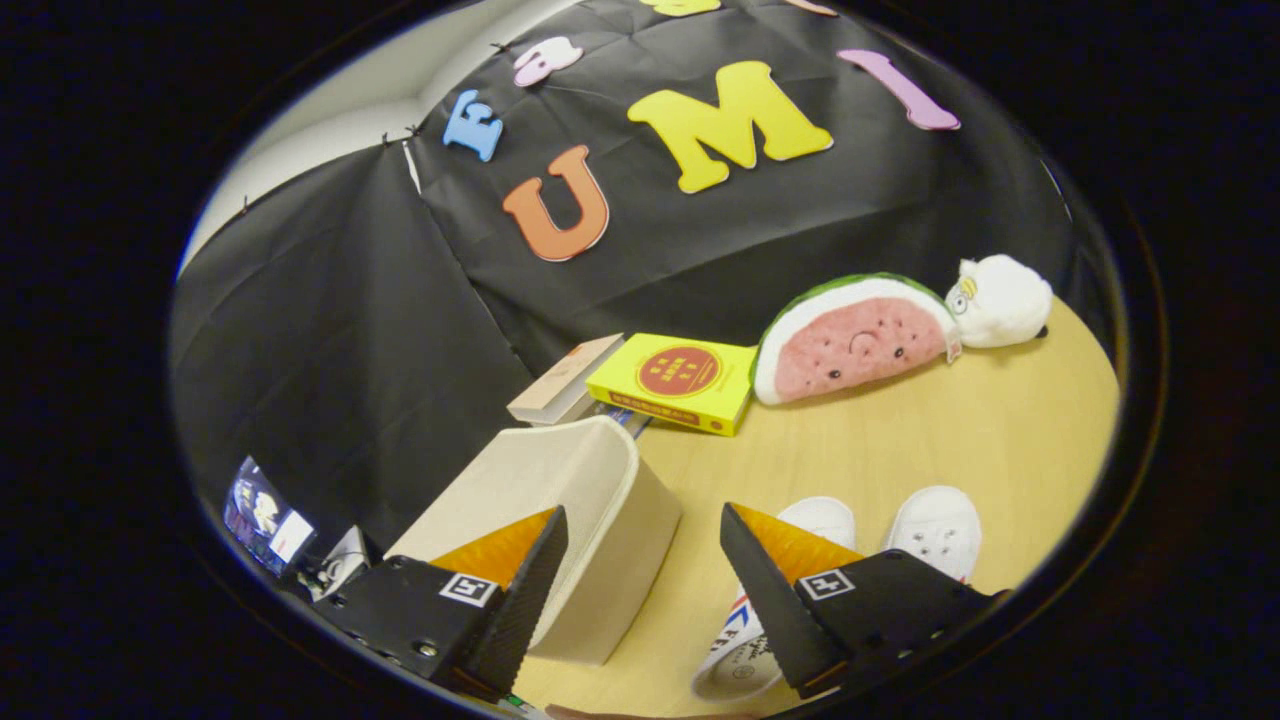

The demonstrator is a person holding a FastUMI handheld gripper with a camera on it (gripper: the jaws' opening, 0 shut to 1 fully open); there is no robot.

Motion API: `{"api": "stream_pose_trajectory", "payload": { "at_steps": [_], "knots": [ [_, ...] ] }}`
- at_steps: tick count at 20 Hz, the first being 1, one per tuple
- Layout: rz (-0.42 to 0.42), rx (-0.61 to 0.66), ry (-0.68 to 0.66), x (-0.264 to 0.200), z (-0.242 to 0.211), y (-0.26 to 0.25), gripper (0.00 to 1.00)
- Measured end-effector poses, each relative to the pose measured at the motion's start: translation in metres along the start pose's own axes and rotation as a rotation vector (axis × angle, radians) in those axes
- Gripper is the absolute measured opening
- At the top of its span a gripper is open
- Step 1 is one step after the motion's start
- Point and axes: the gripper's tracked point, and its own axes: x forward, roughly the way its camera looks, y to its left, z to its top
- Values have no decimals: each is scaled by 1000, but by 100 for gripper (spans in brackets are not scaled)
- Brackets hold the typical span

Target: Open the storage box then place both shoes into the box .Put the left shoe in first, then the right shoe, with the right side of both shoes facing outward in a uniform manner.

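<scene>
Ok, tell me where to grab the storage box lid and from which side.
Judging by its pose, grip the storage box lid by its curved front lip, the raised rim nearest the white shoes. Come from the shoe side, over the bare table, one finger over the lip, one under. The gripper is open, its left finger over the lid.

The table (pixel 930 440) is pale wood-look board, smooth with a soft sheen. The storage box (pixel 590 520), at lower centre, looks like matt beige plastic or card; which, I cannot tell. The tongs (pixel 640 560) spread apart at the bottom have matt black plastic bodies, ribbed dark inner faces and orange textured backs. Two white shoes (pixel 930 525) at lower right look like canvas with smooth rubbery toes. The watermelon plush (pixel 860 340) and white plush (pixel 1000 300) are fuzzy cloth. The yellow book (pixel 675 385) has a glossy card cover.
</scene>
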Motion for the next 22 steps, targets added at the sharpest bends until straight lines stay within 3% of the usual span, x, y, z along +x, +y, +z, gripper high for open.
{"api": "stream_pose_trajectory", "payload": {
  "at_steps": [2,5,17,19,22],
  "knots": [
    [71,49,40,12,2,8,93],
    [251,146,118,23,1,30,93],
    [548,428,395,63,-31,48,93],
    [568,474,401,56,-28,54,64],
    [542,502,411,42,-25,44,59]
  ]
}}
